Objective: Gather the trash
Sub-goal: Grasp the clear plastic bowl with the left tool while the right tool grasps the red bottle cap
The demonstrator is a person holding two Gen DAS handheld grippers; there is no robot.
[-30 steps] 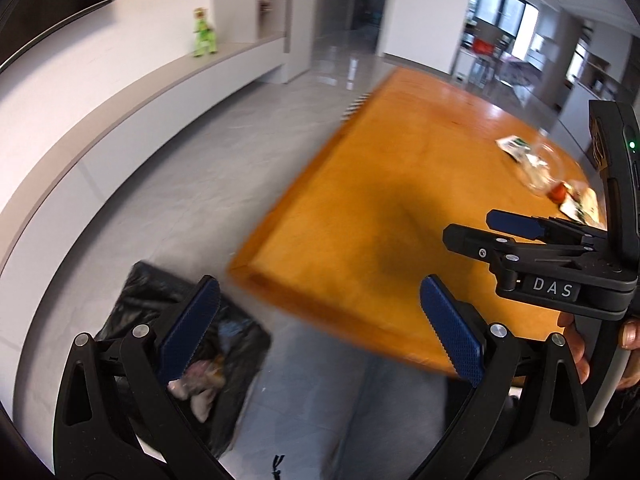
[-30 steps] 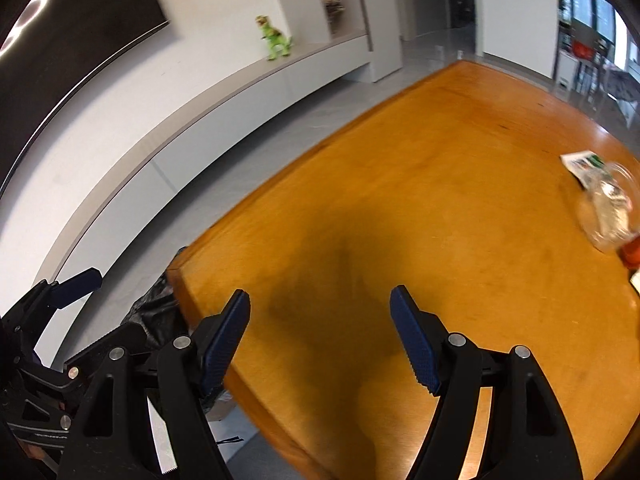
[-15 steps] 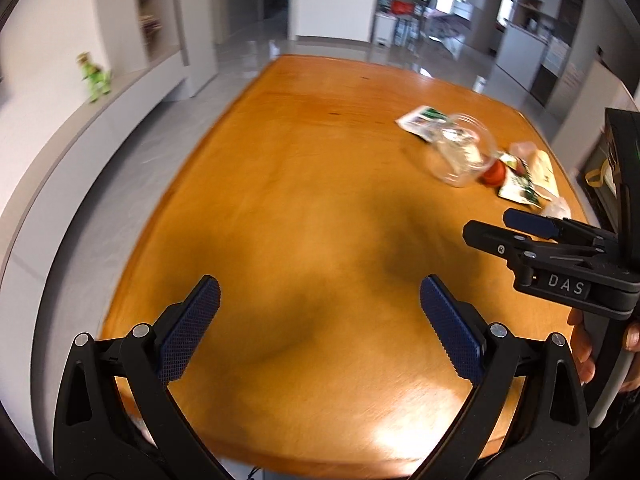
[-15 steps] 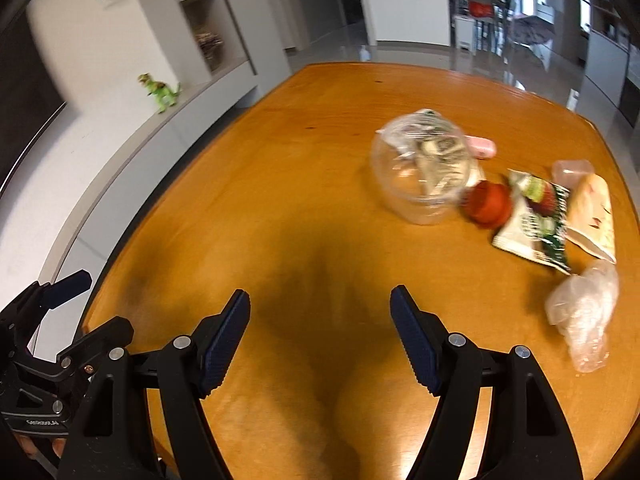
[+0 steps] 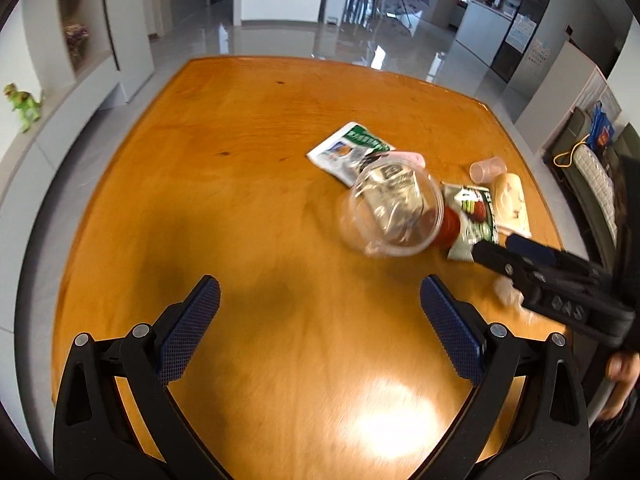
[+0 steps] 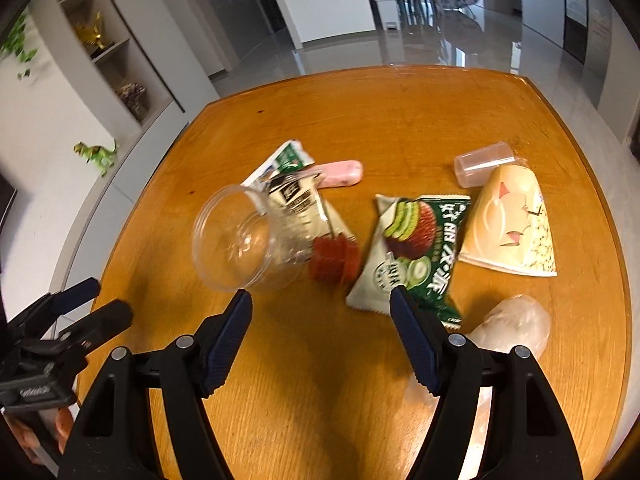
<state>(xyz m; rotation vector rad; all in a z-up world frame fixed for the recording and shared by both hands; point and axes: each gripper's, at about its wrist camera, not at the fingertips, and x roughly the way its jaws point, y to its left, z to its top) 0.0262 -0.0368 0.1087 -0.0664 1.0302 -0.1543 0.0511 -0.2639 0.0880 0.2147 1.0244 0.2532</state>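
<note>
Trash lies in a cluster on the orange wooden table (image 6: 400, 120): a clear plastic cup on its side (image 6: 236, 240) (image 5: 388, 212) with a wrapper inside, a red lid (image 6: 332, 262), a green snack wrapper (image 6: 412, 252) (image 5: 474, 216), a beige paper cone (image 6: 512, 220), a small pink cup (image 6: 482, 162), a pink bar (image 6: 340, 172), a white-green packet (image 5: 348, 148) and a crumpled clear bag (image 6: 512, 324). My right gripper (image 6: 322, 328) hangs open just before the red lid and green wrapper, nothing between its fingers. My left gripper (image 5: 320, 328) is open over bare table, short of the clear cup.
A grey ledge with a green toy dinosaur (image 6: 98, 154) runs along the left wall, with shelves behind. Glossy floor and furniture lie beyond the table's far edge. The right gripper's body (image 5: 560, 288) crosses the left wrist view at the right.
Both grippers swung from the black trash bag at the table's corner across to the trash cluster, which now sits close in front. Both stayed open and empty.
</note>
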